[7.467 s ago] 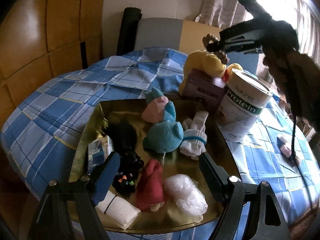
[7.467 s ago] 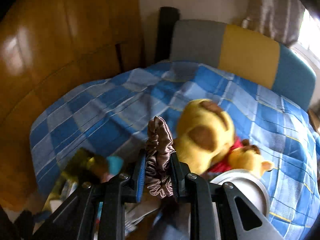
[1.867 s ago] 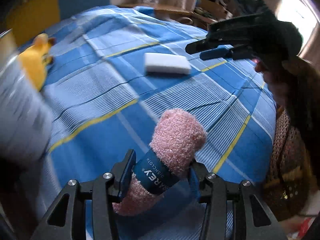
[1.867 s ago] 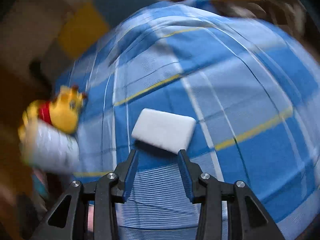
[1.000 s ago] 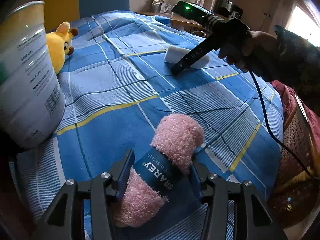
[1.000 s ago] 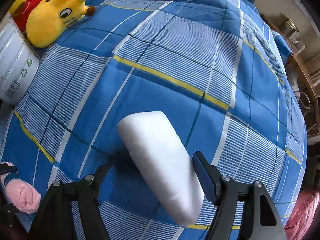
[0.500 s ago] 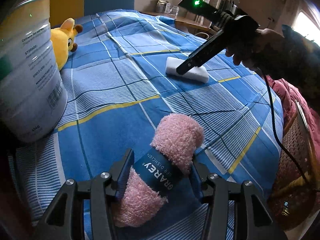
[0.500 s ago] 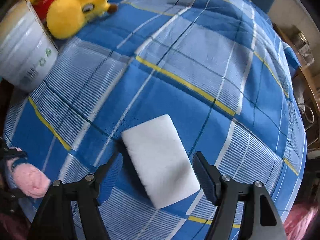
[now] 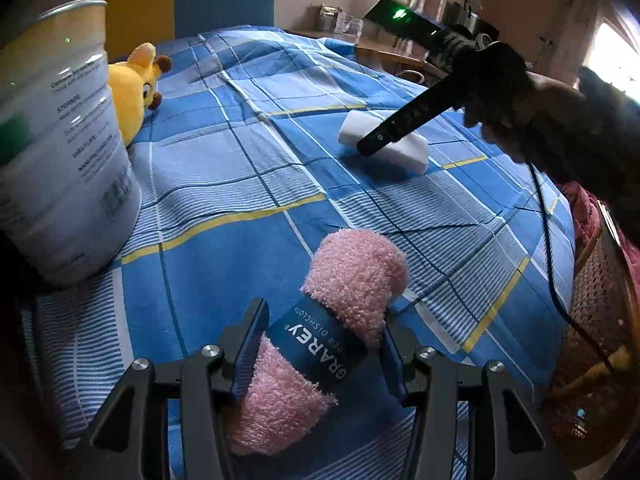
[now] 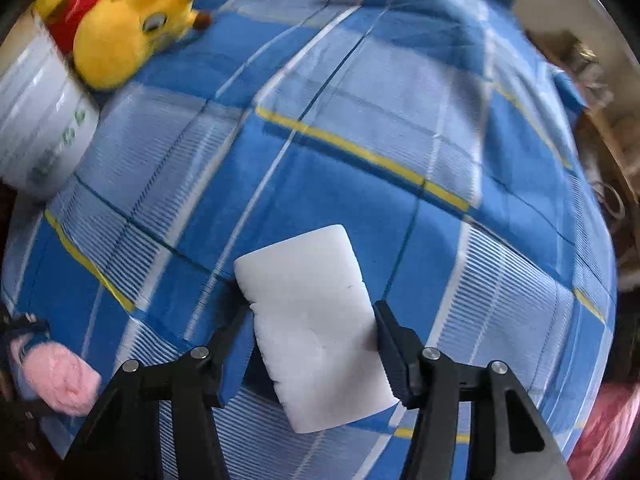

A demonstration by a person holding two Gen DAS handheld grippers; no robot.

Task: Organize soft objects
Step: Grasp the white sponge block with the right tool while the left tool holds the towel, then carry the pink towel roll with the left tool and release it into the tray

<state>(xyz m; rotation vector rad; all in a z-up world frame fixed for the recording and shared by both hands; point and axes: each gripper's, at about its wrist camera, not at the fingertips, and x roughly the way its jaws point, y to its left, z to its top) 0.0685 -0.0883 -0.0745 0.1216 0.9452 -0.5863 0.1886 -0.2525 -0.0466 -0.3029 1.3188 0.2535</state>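
My left gripper (image 9: 322, 346) is shut on a rolled pink dishcloth (image 9: 324, 334) with a dark blue paper band, held just above the blue checked cloth. The dishcloth also shows at the lower left of the right wrist view (image 10: 60, 382). My right gripper (image 10: 310, 330) stands with its jaws on either side of a white sponge block (image 10: 312, 326) that lies flat on the cloth; I cannot tell whether the pads press it. In the left wrist view the right gripper's finger (image 9: 404, 126) crosses the sponge (image 9: 400, 148).
A white protein can (image 9: 60, 140) stands at the left, with a yellow plush toy (image 9: 134, 88) in a red shirt behind it; both show in the right wrist view (image 10: 44, 120) (image 10: 124, 28). A wicker basket (image 9: 596, 300) stands beyond the right edge.
My right gripper has come down and forward over the white sponge, which now lies between its fingers. My left gripper holds the pink dishcloth as before, barely moved.
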